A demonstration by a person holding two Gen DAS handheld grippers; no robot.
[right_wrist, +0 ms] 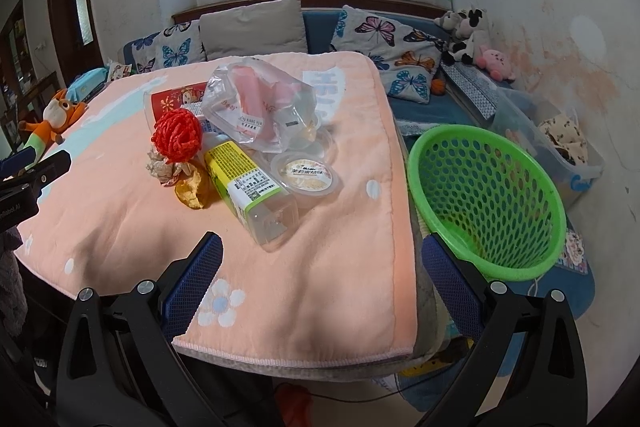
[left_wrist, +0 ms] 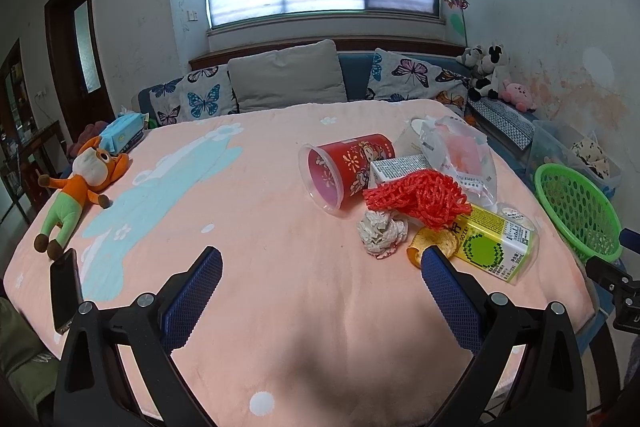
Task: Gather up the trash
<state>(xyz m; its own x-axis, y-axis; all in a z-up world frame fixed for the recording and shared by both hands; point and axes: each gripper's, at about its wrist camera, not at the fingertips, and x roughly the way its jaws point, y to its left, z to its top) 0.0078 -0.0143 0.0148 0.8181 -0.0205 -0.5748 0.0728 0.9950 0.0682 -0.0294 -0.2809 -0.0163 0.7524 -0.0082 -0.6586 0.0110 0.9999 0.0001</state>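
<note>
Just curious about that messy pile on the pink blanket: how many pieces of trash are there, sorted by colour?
Red: 2, cup and net
Yellow: 2, carton and peel
White: 3, paper wad, box, tub
Clear: 1, bag
Total: 8

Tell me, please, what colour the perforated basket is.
Bright green basket, clearest in the right wrist view.

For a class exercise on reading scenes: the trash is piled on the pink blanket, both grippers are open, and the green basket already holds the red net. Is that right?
Not quite. The red net is not in the green basket; the right wrist view shows it in the trash pile on the pink blanket, and the basket holds none of the pile's items. The rest stands: the left gripper and right gripper are both open.
</note>
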